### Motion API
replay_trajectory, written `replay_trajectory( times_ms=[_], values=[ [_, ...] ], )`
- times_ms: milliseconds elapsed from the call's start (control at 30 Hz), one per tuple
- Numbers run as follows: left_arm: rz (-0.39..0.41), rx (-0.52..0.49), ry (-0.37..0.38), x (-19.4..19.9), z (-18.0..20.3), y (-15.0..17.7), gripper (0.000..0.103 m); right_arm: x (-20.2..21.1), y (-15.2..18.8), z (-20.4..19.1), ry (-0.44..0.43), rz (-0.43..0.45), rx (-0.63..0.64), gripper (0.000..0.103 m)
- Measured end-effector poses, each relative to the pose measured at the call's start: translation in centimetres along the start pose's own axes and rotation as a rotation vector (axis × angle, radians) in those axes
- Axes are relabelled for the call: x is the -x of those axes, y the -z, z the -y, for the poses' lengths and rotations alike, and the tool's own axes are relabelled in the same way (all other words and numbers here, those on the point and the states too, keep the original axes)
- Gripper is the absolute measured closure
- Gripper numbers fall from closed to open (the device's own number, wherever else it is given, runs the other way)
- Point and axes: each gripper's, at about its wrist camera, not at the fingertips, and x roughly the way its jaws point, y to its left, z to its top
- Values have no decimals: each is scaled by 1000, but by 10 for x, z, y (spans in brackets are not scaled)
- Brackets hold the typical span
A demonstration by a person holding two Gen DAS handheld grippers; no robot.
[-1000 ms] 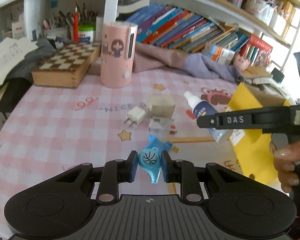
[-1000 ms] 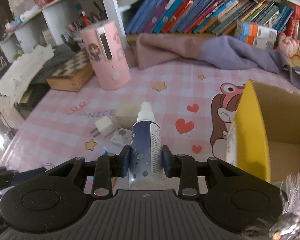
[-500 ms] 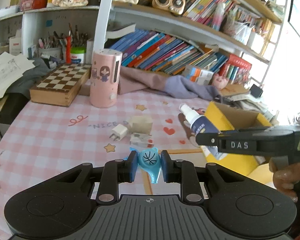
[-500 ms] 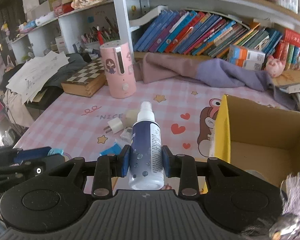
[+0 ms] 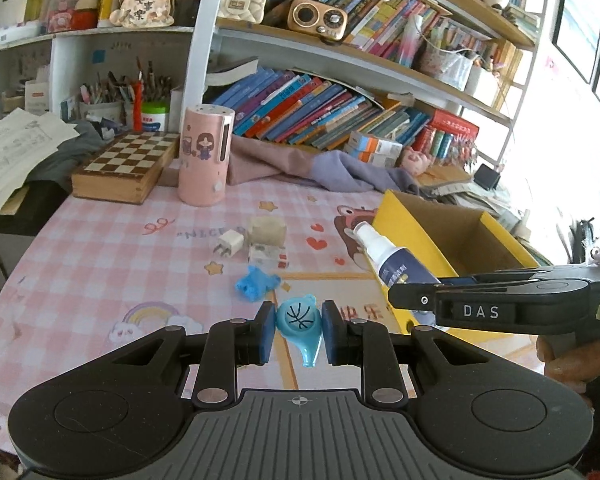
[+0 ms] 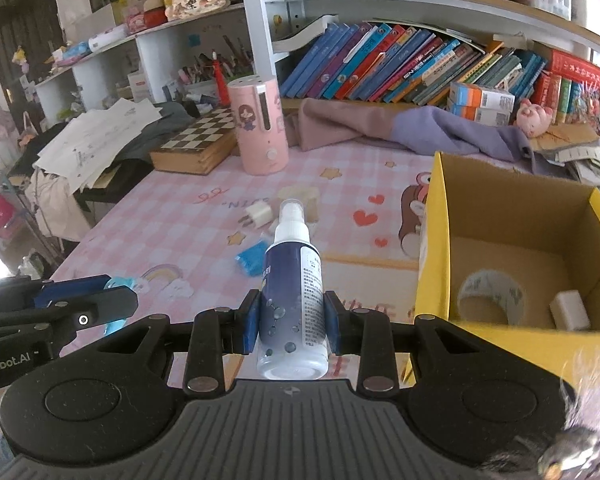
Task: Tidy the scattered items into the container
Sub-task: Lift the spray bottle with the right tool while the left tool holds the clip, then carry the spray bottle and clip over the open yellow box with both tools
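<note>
Your right gripper (image 6: 291, 322) fingers clamp a spray bottle (image 6: 293, 280) mid-body beside the yellow box (image 6: 434, 240); smooth plastic, prob. light, slippery. Left gripper (image 5: 298, 330) fingers pinch a small blue whistle (image 5: 300, 322).

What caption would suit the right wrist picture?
Right claw grips a spray bottle beside the yellow cardboard box, which holds a tape roll.
</note>
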Motion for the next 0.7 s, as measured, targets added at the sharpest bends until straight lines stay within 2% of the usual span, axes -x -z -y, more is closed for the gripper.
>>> replay_trajectory(
  times_ms=[467, 700],
  values=[
    [-36, -55, 21, 43, 19, 33, 80, 45, 58, -16, -6, -13, -68, 73],
    [-62, -136, 98, 45, 41, 41, 80, 63, 89, -10, 38, -43, -135, 73]
  ],
)
